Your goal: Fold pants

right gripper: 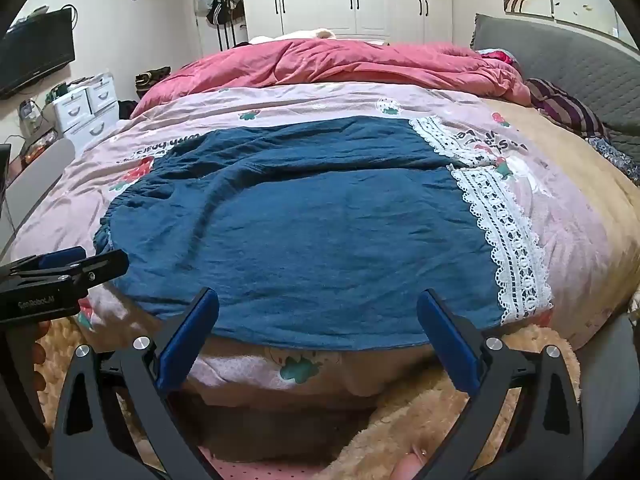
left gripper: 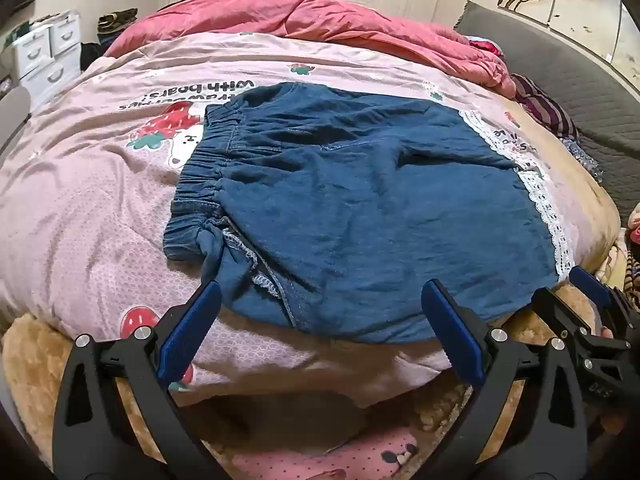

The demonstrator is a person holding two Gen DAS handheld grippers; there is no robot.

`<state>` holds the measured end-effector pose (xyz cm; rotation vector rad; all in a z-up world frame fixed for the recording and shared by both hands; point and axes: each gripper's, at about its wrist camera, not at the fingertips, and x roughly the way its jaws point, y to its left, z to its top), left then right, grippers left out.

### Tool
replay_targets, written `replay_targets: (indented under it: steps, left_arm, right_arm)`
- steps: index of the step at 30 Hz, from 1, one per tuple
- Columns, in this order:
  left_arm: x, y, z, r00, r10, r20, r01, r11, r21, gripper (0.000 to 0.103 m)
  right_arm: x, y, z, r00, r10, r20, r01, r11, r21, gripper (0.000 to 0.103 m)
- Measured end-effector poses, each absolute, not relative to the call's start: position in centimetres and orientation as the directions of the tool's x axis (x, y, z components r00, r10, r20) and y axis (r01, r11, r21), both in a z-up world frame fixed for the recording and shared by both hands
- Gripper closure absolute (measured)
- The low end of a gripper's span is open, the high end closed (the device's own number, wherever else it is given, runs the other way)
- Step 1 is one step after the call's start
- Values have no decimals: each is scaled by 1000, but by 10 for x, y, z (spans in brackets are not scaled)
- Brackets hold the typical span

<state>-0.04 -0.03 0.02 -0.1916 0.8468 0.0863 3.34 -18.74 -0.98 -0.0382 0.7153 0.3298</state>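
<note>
— Starting with the left wrist view: what is seen?

— The blue pants [left gripper: 360, 208] are laid out on the pink blanket [left gripper: 80, 184] on the bed. The stretchy waistband [left gripper: 200, 184] is seen at the left, and the white lace hem [left gripper: 540, 200] at the right. The left claw [left gripper: 320, 312] is held wide, with nothing gripped, just at the near edge of the pants. A bit of cloth by the waistband is bunched up.

— And the right wrist view?

— The same pants [right gripper: 304, 240] are shown spread across the blanket [right gripper: 560, 216], with the lace [right gripper: 508, 240] at the right. The right claw [right gripper: 318, 320] is held wide too, and nothing is gripped. Its tips are just at the near edge of the cloth.

— How much has been done?

— It cannot be told whether one fold has been made. No neat small bundle is seen. The edge is not yet gripped, so most of the folding is probably left.
</note>
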Motion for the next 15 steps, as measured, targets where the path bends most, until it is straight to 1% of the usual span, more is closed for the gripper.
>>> replay_targets:
  steps: [7,15]
  left_arm:
    - [-1,0,-1,655,6,-755,-154,980,-127,9]
    - [0,0,0,651,6,-759,-154,980,-125,9]
  right_arm:
    - [34,-189,-14,694,284,-661,-316,946,75,4]
    - [32,-181,-2,689,283,-668,-326,943,63,4]
